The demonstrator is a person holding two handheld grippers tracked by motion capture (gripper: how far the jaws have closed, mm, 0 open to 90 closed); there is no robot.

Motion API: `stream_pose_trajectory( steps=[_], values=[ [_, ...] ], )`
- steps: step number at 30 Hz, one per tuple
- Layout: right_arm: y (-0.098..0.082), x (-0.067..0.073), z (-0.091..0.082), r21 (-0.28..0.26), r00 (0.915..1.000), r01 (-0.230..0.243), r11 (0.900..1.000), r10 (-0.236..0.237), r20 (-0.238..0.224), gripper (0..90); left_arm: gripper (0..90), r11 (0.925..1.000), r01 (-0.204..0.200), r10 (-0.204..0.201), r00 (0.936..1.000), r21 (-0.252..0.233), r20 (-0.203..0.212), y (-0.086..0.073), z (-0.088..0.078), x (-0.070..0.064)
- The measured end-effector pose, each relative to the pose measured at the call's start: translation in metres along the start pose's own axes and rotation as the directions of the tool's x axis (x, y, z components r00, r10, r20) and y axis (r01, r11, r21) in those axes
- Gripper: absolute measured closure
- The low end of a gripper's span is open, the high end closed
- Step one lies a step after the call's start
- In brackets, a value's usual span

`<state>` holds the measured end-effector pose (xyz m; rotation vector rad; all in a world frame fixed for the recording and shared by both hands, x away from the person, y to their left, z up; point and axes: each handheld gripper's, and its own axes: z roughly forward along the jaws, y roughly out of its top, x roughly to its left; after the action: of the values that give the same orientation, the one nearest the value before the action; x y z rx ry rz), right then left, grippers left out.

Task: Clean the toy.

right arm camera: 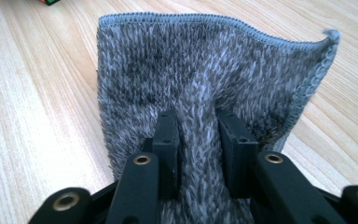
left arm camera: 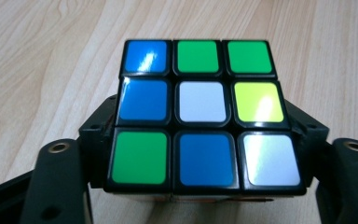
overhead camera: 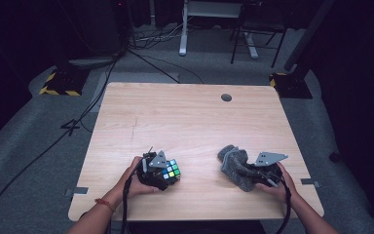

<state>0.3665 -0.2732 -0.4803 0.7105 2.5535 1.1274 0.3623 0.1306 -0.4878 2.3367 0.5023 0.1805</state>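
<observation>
Cube (left arm camera: 204, 114) sits right between the left gripper (left arm camera: 200, 158)'s jaws, its nine-sticker face turned up at the camera in the left gripper view: blue, green, green along the far row, blue, white, yellow across the middle, green, blue, white nearest the jaws. Black jaws stand at either flank of that puzzle, hard against its lower sides, though whether the pads actually press on it I cannot tell from here. Over on the other hand, the right gripper (right arm camera: 198, 144) has its jaws pinched on a raised fold of the grey cloth (right arm camera: 205, 74), the fuzzy ridge squeezed between the two pads, and the rest of the cloth spreads out ahead of the jaws onto the table (right arm camera: 32, 107), its stitched hem running across the far end with one corner curling up. From the high view, the left gripper (overhead camera: 168, 174) and the cube (overhead camera: 171, 171) are down at the near left of the table (overhead camera: 190, 117), the right gripper (overhead camera: 253, 174) and its crumpled cloth (overhead camera: 235, 163) at the near right, well apart from each other, a hand (overhead camera: 137, 181) wrapped around each tool.
</observation>
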Motion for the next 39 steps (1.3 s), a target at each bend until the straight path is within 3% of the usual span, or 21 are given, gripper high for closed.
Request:
stream_pose_trajectory(
  steps=[4, 12, 19, 21, 25, 30, 37, 39],
  values=[
    [0.001, 0.002, -0.001, -0.003, 1.0000, 0.001, 1.000, -0.001, 0.002, 67.9, 23.3, 0.9988, -0.004, 0.004, 1.0000, 0.049, -0.004, -0.004, -0.002, -0.007],
    [0.009, 0.010, -0.004, -0.028, 0.9998, 0.017, 0.999, -0.017, -0.006, 51.7, 23.7, 0.9961, -0.008, 0.009, 0.9998, 0.088, -0.017, -0.013, -0.013, -0.023],
    [0.016, 0.018, -0.007, -0.046, 0.9995, 0.021, 0.999, -0.022, -0.024, 33.2, 28.2, 0.9948, -0.002, 0.005, 0.9997, 0.102, -0.026, -0.020, -0.018, -0.032],
    [0.018, 0.020, -0.009, -0.050, 0.9993, 0.028, 0.998, -0.030, -0.023, 31.4, 29.5, 0.9949, -0.004, 0.006, 0.9998, 0.100, -0.018, -0.020, -0.018, -0.034],
    [0.024, 0.026, -0.016, -0.089, 0.9993, 0.035, 0.995, -0.036, -0.007, 31.9, 31.2, 0.9945, -0.023, 0.024, 0.9996, 0.102, -0.012, -0.015, -0.013, -0.038],
    [0.034, 0.040, -0.019, -0.113, 0.9971, 0.071, 0.991, -0.074, -0.019, 37.9, 32.0, 0.9929, -0.008, 0.011, 0.9996, 0.119, -0.026, -0.004, -0.002, -0.044],
    [0.040, 0.064, -0.003, -0.087, 0.9896, 0.119, 0.989, -0.125, -0.071, 40.7, 31.2, 0.9923, 0.040, -0.037, 0.9988, 0.117, -0.031, 0.015, 0.018, -0.047],
    [0.040, 0.067, 0.003, -0.077, 0.9883, 0.121, 0.990, -0.127, -0.084, 41.4, 28.9, 0.9933, 0.030, -0.028, 0.9995, 0.111, -0.017, 0.020, 0.023, -0.048]
  ],
)
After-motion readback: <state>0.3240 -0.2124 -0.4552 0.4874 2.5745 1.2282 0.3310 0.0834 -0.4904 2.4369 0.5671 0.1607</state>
